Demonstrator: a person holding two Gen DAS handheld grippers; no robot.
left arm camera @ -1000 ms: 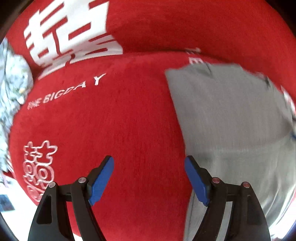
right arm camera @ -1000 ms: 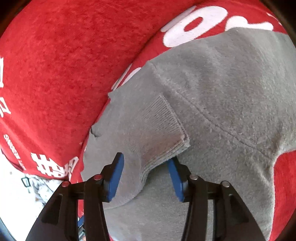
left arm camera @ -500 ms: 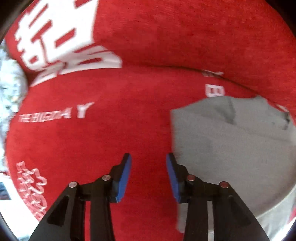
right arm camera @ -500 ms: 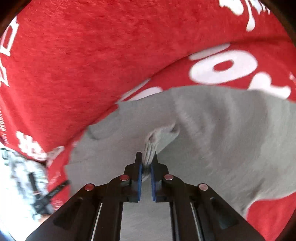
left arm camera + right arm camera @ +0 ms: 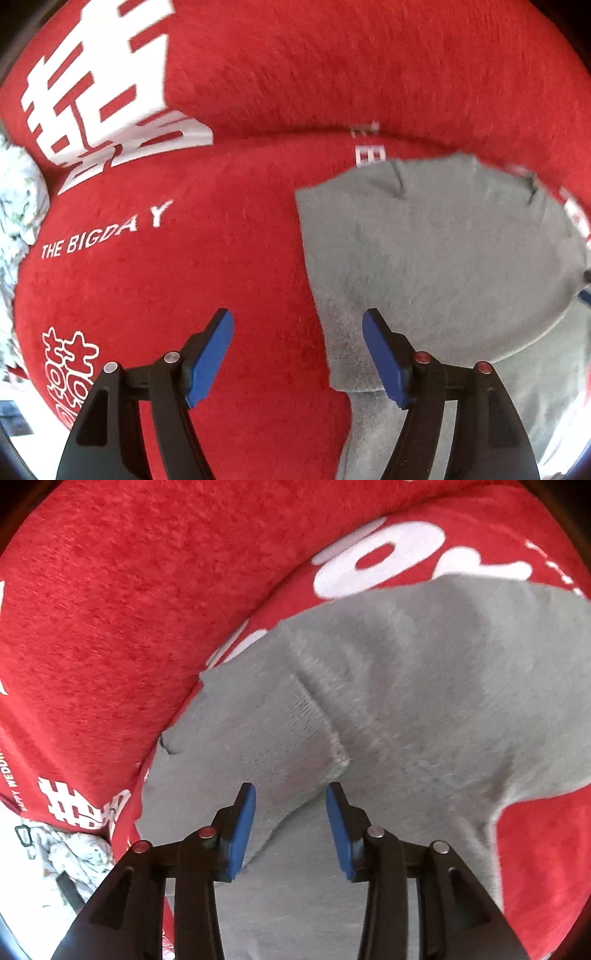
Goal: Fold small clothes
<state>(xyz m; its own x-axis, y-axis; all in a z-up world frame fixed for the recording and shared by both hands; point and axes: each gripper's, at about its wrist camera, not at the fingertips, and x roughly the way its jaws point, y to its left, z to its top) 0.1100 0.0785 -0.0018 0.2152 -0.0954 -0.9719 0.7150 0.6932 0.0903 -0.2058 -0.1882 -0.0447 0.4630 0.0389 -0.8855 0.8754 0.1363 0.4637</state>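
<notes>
One grey fleecy garment (image 5: 436, 251) lies spread on one red plush cover printed with white characters and lettering (image 5: 221, 258). In the left wrist view it fills the right half of the frame, its straight left edge running from centre top down to the lower middle, with two small creases near its upper edge. The left gripper (image 5: 297, 354), with two blue pads on black fingers, is released: its jaws stand wide apart at the bottom of the frame, one pad over bare red cover, the other over the grey fabric, and the garment's edge passes between them. Nothing is pinched.

In the right wrist view the same grey garment (image 5: 424, 701) covers the centre and right of the frame. One ribbed cuff on a folded-over sleeve (image 5: 295, 746) lies across it, ending just above the right gripper (image 5: 290, 812). That gripper is also released, its two blue pads parted with the sleeve's lower edge in the gap, not clamped.

A crumpled white patterned cloth (image 5: 74, 853) shows at the lower left of the right wrist view, beyond the cover's edge.
</notes>
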